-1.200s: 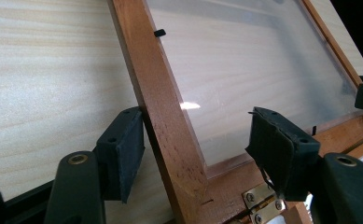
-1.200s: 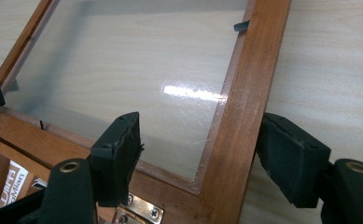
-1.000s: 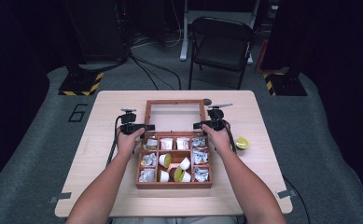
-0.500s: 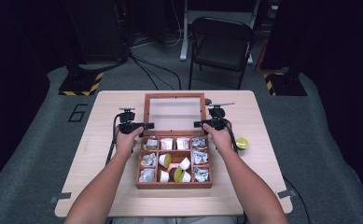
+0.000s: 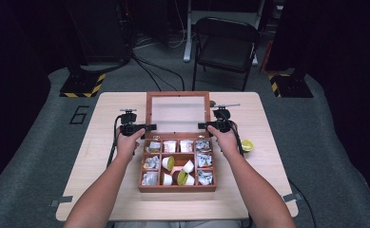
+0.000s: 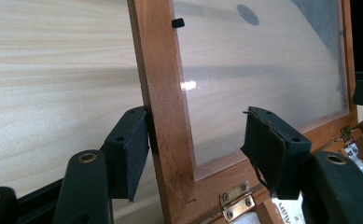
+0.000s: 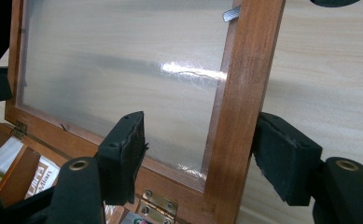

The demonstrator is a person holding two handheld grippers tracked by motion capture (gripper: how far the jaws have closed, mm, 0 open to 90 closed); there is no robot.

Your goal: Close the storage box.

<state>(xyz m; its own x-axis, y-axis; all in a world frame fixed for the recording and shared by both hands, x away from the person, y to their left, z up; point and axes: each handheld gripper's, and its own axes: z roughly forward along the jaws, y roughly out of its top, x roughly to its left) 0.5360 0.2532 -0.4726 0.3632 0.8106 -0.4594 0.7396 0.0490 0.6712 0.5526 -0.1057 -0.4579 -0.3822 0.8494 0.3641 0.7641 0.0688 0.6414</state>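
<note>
Blk tongs (image 5: 147,127) (brass screws), blk cables.

A dark folding chair (image 5: 226,47) stands on grey carpet (image 5: 35,142).

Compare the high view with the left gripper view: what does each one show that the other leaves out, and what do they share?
High view: the whole wooden compartment box with its packets and small cups, the yellow-green cup lying on the light wooden table, the black folding chair, and both forearms.

Left gripper view: the brass hinge at the lid's base, and the left gripper astride the lid's side rail, one pad touching the wood, the other apart, jaws just closing.

Both: the open wooden-framed lid with a clear pane and the table.
</note>
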